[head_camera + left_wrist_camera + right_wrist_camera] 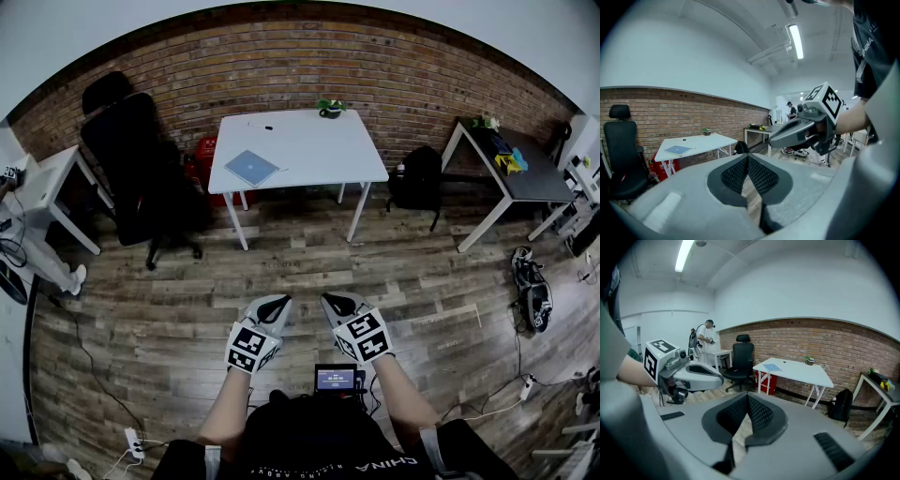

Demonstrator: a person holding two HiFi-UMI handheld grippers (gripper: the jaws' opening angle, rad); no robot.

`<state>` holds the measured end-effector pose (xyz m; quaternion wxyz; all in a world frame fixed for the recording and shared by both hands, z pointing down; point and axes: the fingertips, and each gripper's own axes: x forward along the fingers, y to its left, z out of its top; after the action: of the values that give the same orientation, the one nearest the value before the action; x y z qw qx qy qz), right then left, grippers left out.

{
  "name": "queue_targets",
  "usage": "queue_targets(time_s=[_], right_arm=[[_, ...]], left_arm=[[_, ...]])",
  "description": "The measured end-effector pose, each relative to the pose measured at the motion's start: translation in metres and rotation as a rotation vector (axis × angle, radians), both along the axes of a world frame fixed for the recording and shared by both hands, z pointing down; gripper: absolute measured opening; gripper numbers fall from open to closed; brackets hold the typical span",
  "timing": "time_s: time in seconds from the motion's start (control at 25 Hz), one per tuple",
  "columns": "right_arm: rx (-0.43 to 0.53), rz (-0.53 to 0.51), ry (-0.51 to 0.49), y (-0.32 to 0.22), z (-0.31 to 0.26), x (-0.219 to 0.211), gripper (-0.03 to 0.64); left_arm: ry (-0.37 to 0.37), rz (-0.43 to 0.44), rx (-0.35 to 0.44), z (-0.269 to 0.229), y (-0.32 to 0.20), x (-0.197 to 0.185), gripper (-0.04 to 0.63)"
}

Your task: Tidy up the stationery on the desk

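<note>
Currently holding the left gripper (272,306) and the right gripper (337,304) side by side over the plank floor (309,267), well apart from the white desk (309,155); both pairs of jaws pressing fully together, gripping nothing. Sitting at the desk's far edge: a small dark pot (329,113) carrying a green plant (329,103). Lying on the desktop toward its left front: a blue notebook (251,167); lying near the far edge, a small dark pen-like item (263,126), too small for telling exactly. Showing only partly under the desk's left side: something red (203,155), kind unclear. Standing left of the desk, a black office chair (131,159); leaning near the desk's right legs, a black backpack (416,178). Standing further right, a dark-topped table (525,183) bearing yellow and blue things (509,159), hard to make out. Running behind everything, a brick wall (375,75). Being cut off at the left edge, a white table (47,187).
</note>
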<state>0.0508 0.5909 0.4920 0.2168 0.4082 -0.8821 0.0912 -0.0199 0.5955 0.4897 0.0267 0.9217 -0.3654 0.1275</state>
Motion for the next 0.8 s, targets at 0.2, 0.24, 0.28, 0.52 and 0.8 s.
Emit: queue_targets(time_s=[0.2, 0.24, 0.28, 0.52, 0.8], right_arm=[[0.010, -0.005, 0.001, 0.001, -0.003, -0.002, 0.008], [0.011, -0.006, 0.003, 0.002, -0.003, -0.002, 0.009], [0.011, -0.007, 0.003, 0.002, -0.003, -0.002, 0.008], [0.016, 0.008, -0.016, 0.001, -0.004, 0.002, 0.009], [0.003, 0.027, -0.030, 0.001, -0.003, 0.009, 0.009]], left_arm=[[-0.005, -0.003, 0.014, -0.004, 0.000, 0.000, 0.006], [-0.003, -0.005, 0.013, -0.004, 0.001, -0.001, 0.005], [-0.002, -0.007, 0.012, -0.004, 0.001, -0.001, 0.005], [-0.004, -0.006, 0.004, -0.001, 0.002, 0.001, 0.006], [-0.003, -0.001, 0.002, -0.001, 0.003, 0.006, 0.005]])
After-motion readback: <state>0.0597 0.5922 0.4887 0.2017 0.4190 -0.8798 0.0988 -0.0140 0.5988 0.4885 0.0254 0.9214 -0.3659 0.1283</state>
